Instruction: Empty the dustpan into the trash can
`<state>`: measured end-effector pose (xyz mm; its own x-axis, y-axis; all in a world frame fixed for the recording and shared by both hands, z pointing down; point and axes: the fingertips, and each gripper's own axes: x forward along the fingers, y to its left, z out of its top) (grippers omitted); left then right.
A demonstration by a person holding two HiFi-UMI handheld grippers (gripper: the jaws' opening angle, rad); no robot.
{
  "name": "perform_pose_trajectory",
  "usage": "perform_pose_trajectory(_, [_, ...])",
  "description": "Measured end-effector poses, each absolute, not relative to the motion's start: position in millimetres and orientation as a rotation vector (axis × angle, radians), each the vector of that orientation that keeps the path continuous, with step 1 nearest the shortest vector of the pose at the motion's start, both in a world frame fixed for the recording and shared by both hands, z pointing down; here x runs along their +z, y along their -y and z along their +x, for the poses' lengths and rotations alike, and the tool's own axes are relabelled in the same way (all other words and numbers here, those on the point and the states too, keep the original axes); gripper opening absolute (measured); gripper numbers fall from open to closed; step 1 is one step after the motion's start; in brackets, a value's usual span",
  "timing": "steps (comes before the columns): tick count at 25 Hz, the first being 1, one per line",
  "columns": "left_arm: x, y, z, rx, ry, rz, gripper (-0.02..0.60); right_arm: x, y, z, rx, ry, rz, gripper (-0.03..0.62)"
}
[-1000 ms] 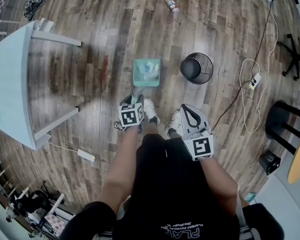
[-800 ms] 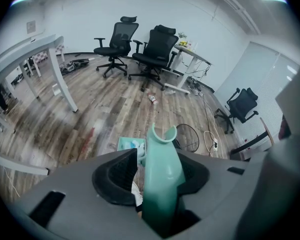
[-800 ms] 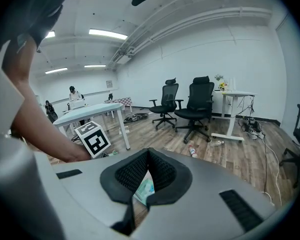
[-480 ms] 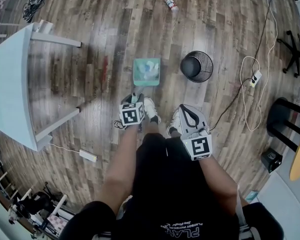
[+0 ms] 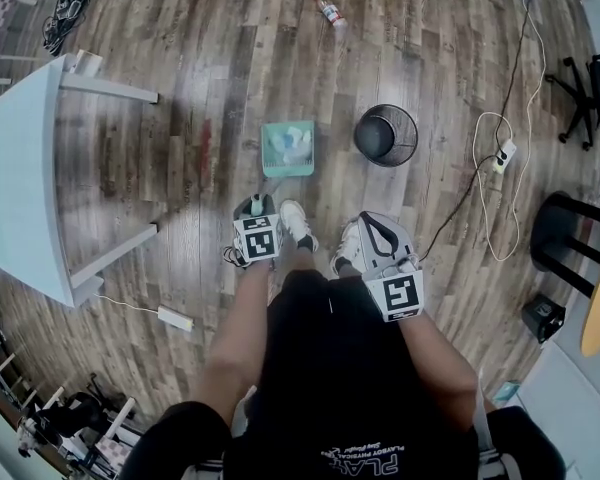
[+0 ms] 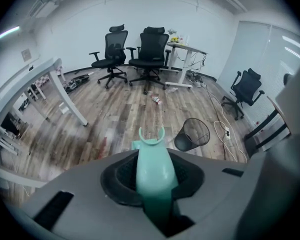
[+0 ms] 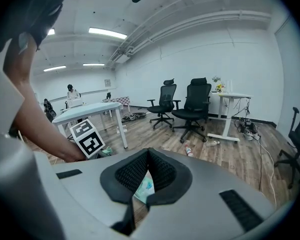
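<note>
In the head view, your dustpan (image 5: 288, 149) lies flat on the wood floor (image 5: 180, 158), just beyond your shoes (image 5: 294, 220). It has pale litter (image 5: 294, 140) in its tray. The trash can (image 5: 385, 135) stands to its right, near it but apart. I judge that if you tilt the tray early or swing it fast, the light scraps will slide out short of the can's mouth. A knock from the tray's edge could also topple that mesh can. Your left gripper (image 5: 257, 206) is at the near end of the dustpan's stem.

In the left gripper view, the jaws have just been closing, and the pads now sit narrow against the teal handle (image 6: 152, 166). If that hold is slack, the tray could roll about the stem as you lift.

In the right gripper view, your right gripper (image 7: 149, 156) has its jaws together on nothing.
</note>
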<state>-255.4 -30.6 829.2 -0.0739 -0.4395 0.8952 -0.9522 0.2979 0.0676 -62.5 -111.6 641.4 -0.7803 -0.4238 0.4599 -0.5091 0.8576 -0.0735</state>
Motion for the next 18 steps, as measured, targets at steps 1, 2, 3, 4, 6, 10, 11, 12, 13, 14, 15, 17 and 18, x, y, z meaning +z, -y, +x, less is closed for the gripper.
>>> perform_pose_trajectory(1, [826, 30, -256, 0.718, 1.674, 1.286, 0.097, 642, 112, -59, 0.269, 2.594, 0.691, 0.017])
perform_pose_trajectory(2, [823, 29, -256, 0.717, 1.678, 1.292, 0.097, 643, 112, -56, 0.271, 2.589, 0.693, 0.017])
perform_pose_trajectory(3, [819, 28, -255, 0.718, 1.683, 1.301, 0.097, 644, 111, -54, 0.274, 2.581, 0.692, 0.015])
perform_pose_trajectory(4, [814, 28, -254, 0.722, 1.689, 1.312, 0.097, 644, 110, -52, 0.278, 2.572, 0.689, 0.017])
perform_pose_trajectory(6, [802, 27, -251, 0.739, 1.704, 1.342, 0.097, 642, 108, -51, 0.281, 2.569, 0.686, 0.017])
perform_pose_trajectory(10, [777, 26, -243, 0.776, 1.734, 1.395, 0.097, 634, 107, -49, 0.271, 2.597, 0.693, 0.017])
perform_pose_trajectory(11, [771, 24, -241, 0.78, 1.739, 1.405, 0.097, 631, 106, -48, 0.266, 2.604, 0.695, 0.017])
perform_pose_trajectory(12, [765, 23, -239, 0.782, 1.745, 1.417, 0.097, 629, 106, -46, 0.26, 2.611, 0.697, 0.017])
perform_pose_trajectory(13, [758, 22, -238, 0.783, 1.754, 1.432, 0.097, 626, 106, -44, 0.254, 2.618, 0.699, 0.017])
perform_pose_trajectory(14, [751, 21, -236, 0.785, 1.768, 1.448, 0.097, 623, 106, -42, 0.248, 2.626, 0.702, 0.017])
perform_pose_trajectory(15, [744, 21, -234, 0.789, 1.781, 1.464, 0.097, 619, 105, -38, 0.242, 2.635, 0.705, 0.017])
perform_pose_trajectory(17, [728, 18, -226, 0.806, 1.798, 1.492, 0.097, 613, 104, -30, 0.228, 2.651, 0.71, 0.017])
perform_pose_trajectory(18, [720, 16, -222, 0.818, 1.804, 1.508, 0.097, 610, 103, -25, 0.221, 2.659, 0.713, 0.015])
